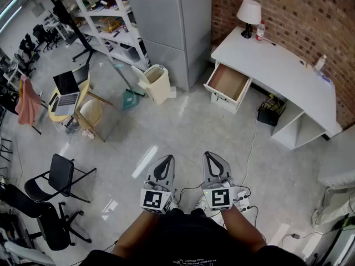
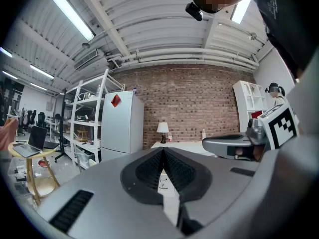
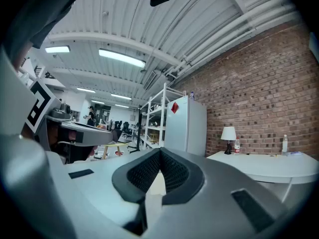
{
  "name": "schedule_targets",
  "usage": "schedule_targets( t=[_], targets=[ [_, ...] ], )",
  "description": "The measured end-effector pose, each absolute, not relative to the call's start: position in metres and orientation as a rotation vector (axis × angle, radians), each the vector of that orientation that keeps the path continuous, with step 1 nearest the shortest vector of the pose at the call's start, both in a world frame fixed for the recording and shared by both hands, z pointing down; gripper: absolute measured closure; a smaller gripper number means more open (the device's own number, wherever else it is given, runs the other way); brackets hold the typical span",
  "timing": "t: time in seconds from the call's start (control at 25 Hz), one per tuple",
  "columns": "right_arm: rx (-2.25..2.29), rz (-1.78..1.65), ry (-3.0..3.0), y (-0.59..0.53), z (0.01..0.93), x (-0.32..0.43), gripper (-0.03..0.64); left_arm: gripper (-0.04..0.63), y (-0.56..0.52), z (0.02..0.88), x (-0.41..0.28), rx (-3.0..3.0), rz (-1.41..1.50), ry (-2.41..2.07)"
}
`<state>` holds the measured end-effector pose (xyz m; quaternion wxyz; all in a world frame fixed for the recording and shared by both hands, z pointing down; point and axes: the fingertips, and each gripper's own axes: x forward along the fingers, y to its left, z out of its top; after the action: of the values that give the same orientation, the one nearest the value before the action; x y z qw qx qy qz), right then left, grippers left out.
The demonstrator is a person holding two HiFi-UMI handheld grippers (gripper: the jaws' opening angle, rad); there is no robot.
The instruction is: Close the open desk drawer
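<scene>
We held the grey left gripper (image 1: pixel 164 160) and grey right gripper (image 1: pixel 214 157) level near our body, each pair of jaws pressed together on nothing, likely because the curved white desk (image 1: pixel 280 65) stood well apart. Its white drawer with a brown wooden floor (image 1: pixel 227 83) hung open at the desk's end by the white table lamp (image 1: pixel 249 11), seemingly empty.

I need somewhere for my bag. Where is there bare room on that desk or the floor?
The desk top is mostly bare between the lamp and the bottle at its far end. The floor in front of the drawer is open. It is crowded on the left, round the chairs and laptop.
</scene>
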<state>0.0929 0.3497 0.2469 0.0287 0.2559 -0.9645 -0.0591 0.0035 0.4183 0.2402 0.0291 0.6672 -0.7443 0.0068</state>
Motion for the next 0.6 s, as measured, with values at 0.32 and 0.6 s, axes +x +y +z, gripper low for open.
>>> schedule_targets(
  t=[0.32,0.6],
  targets=[
    [0.819,-0.194,-2.966,0.346,0.248,0.087,0.591,0.588,0.417,0.252,0.001,2.075,0.077,-2.284],
    [0.807,-0.135,-2.982,0.343,0.244,0.092,0.589,0.588,0.415,0.249,0.0,2.038,0.114,-2.347]
  ],
)
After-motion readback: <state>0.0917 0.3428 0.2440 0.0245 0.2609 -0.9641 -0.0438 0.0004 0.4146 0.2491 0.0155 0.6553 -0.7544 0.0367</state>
